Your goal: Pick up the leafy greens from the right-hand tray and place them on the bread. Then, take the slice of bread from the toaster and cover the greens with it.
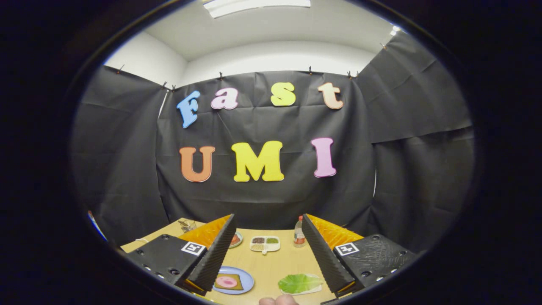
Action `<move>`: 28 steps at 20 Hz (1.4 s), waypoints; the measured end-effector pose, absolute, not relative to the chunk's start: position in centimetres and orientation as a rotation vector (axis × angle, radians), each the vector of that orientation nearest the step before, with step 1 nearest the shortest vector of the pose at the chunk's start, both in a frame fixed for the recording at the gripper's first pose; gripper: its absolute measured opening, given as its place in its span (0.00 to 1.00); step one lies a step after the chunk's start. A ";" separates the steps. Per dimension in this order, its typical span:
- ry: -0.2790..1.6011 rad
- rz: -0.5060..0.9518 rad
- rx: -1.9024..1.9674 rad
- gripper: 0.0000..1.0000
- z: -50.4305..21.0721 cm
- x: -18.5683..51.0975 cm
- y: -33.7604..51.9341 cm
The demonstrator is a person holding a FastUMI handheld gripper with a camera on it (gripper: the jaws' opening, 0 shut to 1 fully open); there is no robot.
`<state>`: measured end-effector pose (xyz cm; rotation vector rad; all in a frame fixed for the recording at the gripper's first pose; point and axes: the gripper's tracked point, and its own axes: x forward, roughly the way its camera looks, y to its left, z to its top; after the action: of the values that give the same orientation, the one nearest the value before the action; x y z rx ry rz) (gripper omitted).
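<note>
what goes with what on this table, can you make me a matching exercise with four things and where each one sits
Things:
1. leafy greens
2. bread
3. bottle
4. divided dish

Places:
A. far side of the table, mid-way between the open tool's fingers
B. on the blue plate, under a pink slice
C. on a white tray by the right finger
D. upright at the far edge, just beside the right finger

Pairs: 1-C, 2-B, 3-D, 4-A

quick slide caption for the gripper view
Open tool above the table: leafy greens on tray, bread on blue plate.
</note>
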<state>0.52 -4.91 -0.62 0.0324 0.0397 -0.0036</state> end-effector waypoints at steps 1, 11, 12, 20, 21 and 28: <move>0.045 -0.008 0.033 0.95 -0.7 0.6 -5.4; 0.149 -0.021 0.021 0.95 -5.3 1.2 -9.2; 0.163 -0.019 0.015 0.95 -6.1 1.3 -9.4; 0.395 0.026 -0.037 0.95 -17.4 3.3 -11.0; 0.420 0.027 -0.050 0.95 -18.8 3.6 -11.2; 0.607 0.047 -0.082 0.95 -29.1 5.5 -12.5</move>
<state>5.54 -12.50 -29.09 -0.0822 0.6070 0.0465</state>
